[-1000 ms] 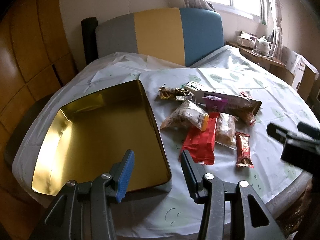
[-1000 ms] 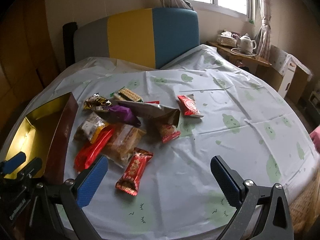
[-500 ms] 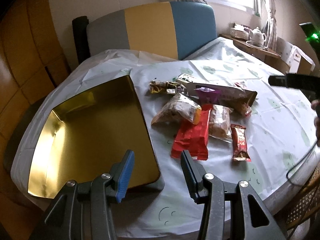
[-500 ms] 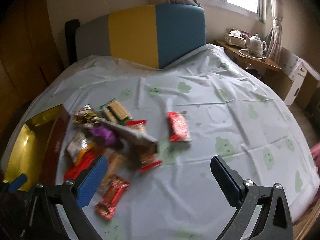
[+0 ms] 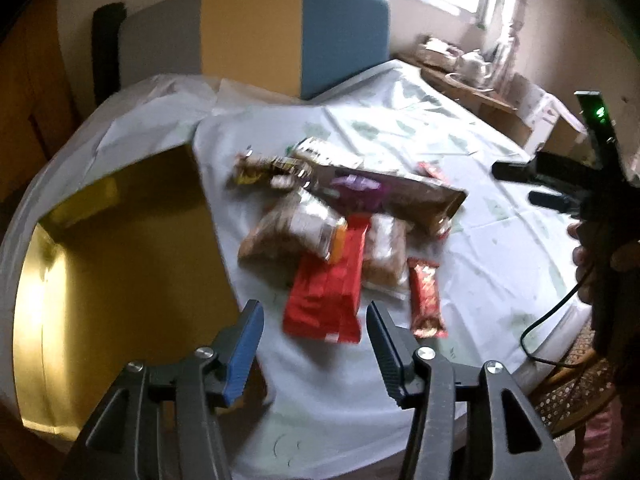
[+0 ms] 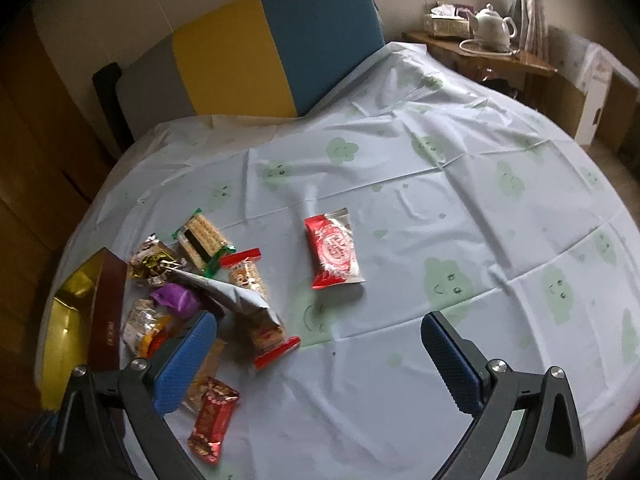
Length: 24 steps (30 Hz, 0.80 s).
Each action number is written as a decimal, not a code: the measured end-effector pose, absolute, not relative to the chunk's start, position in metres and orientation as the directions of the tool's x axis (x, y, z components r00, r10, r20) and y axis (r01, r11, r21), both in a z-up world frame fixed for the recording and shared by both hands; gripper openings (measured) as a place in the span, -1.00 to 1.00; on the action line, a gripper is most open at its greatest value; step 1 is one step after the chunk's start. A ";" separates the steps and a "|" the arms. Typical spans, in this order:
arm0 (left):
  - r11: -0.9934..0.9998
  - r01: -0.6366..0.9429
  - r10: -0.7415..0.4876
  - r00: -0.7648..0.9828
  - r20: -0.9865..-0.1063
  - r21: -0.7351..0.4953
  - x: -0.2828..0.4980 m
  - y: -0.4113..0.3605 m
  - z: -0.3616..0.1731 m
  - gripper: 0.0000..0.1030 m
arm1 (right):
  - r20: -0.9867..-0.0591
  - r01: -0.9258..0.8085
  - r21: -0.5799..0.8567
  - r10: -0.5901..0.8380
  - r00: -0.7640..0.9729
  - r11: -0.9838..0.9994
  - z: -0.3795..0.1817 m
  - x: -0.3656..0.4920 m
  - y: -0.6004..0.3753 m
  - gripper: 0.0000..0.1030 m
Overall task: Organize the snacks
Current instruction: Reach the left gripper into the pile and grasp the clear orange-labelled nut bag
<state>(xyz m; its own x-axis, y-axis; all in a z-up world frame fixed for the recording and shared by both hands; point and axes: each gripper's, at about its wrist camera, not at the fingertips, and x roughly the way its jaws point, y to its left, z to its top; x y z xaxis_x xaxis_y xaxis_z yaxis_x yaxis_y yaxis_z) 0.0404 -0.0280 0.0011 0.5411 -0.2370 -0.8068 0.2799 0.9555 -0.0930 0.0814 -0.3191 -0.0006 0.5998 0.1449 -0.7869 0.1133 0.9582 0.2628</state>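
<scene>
A round table under a pale tablecloth point(image 6: 400, 208) printed with green clouds carries a loose pile of wrapped snacks and, at its nine o'clock edge, an open gold-lined tin point(image 5: 120, 248) with a dark red outer wall. The left gripper point(image 5: 316, 344) hangs above the table's near edge, its jaws opening with nothing between them; just past its fingertips, at twelve o'clock, lies a flat red packet point(image 5: 328, 292), and at one o'clock of it a small red-and-gold bar point(image 5: 426, 300). Beyond these the pile holds a clear bag of brown biscuits point(image 5: 292, 232), a purple wrapper point(image 5: 356, 188) and a long silver-brown pouch point(image 5: 404, 196), all blurred in the left wrist view. The right gripper point(image 6: 320, 352) has its blue-padded jaws wide apart and empty over bare cloth; the pile sits at its nine to ten o'clock, its left pad overlapping it in the picture. A single red-and-white sachet point(image 6: 334, 252) lies apart from the pile, at twelve o'clock of the right gripper. A green-edged cracker pack point(image 6: 202, 240) marks the pile's far end. A white teapot point(image 6: 492, 26) stands on a wooden side table at two o'clock.
</scene>
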 end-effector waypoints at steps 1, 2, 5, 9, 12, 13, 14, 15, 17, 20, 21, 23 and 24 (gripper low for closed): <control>0.949 0.298 -0.258 0.531 -0.807 -0.108 0.045 -0.029 0.004 0.00 | -0.785 0.110 0.273 0.155 0.600 0.956 -0.001 0.081 -0.319 1.00; 0.945 0.307 -0.266 0.522 -0.810 -0.113 0.050 -0.030 0.006 -0.06 | -0.784 0.109 0.279 0.160 0.600 0.954 -0.001 0.081 -0.319 1.00; 0.938 0.338 -0.242 0.484 -0.841 -0.075 0.070 -0.037 0.005 -0.27 | -0.778 0.106 0.296 0.175 0.603 0.949 0.001 0.080 -0.320 1.00; 0.929 0.300 -0.315 0.336 -0.887 -0.216 0.108 -0.038 -0.007 -0.28 | -0.771 0.101 0.308 0.185 0.609 0.946 0.003 0.079 -0.320 1.00; 0.920 0.195 -0.379 0.235 -0.895 -0.339 0.132 -0.036 -0.017 -0.28 | -0.767 0.100 0.312 0.189 0.613 0.945 0.004 0.079 -0.320 1.00; 0.917 0.157 -0.394 0.218 -0.893 -0.367 0.137 -0.035 -0.020 -0.28 | -0.766 0.100 0.316 0.192 0.613 0.943 0.004 0.079 -0.321 1.00; 0.917 0.108 -0.399 0.200 -0.895 -0.384 0.143 -0.033 -0.024 -0.28 | -0.765 0.100 0.322 0.196 0.614 0.942 0.004 0.079 -0.321 1.00; 0.921 0.067 -0.389 0.190 -0.901 -0.384 0.149 -0.031 -0.027 -0.28 | -0.764 0.101 0.327 0.200 0.614 0.940 0.004 0.080 -0.322 1.00; 0.930 0.032 -0.365 0.200 -0.909 -0.366 0.157 -0.032 -0.027 -0.15 | -0.761 0.102 0.339 0.209 0.614 0.935 0.004 0.079 -0.323 1.00; 0.918 -0.081 -0.370 0.170 -0.913 -0.387 0.169 -0.027 -0.035 0.04 | -0.754 0.098 0.354 0.222 0.619 0.930 0.006 0.079 -0.324 1.00; 0.912 -0.109 -0.374 0.166 -0.912 -0.394 0.172 -0.025 -0.037 0.06 | -0.752 0.097 0.358 0.225 0.619 0.929 0.006 0.079 -0.324 1.00; 0.914 -0.149 -0.353 0.165 -0.921 -0.377 0.179 -0.026 -0.039 0.11 | -0.748 0.095 0.372 0.238 0.619 0.923 0.007 0.079 -0.325 1.00; 0.915 -0.160 -0.345 0.167 -0.923 -0.371 0.183 -0.027 -0.042 0.14 | -0.746 0.094 0.378 0.244 0.620 0.921 0.007 0.078 -0.325 1.00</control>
<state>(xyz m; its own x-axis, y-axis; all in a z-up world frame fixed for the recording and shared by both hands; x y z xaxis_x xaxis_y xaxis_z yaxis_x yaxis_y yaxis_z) 0.1834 -0.0270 -0.0417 0.1672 -0.3454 -0.9234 -0.1597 0.9148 -0.3711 0.0782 -0.3250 0.0068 0.6197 0.2436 -0.7461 0.0937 0.9208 0.3785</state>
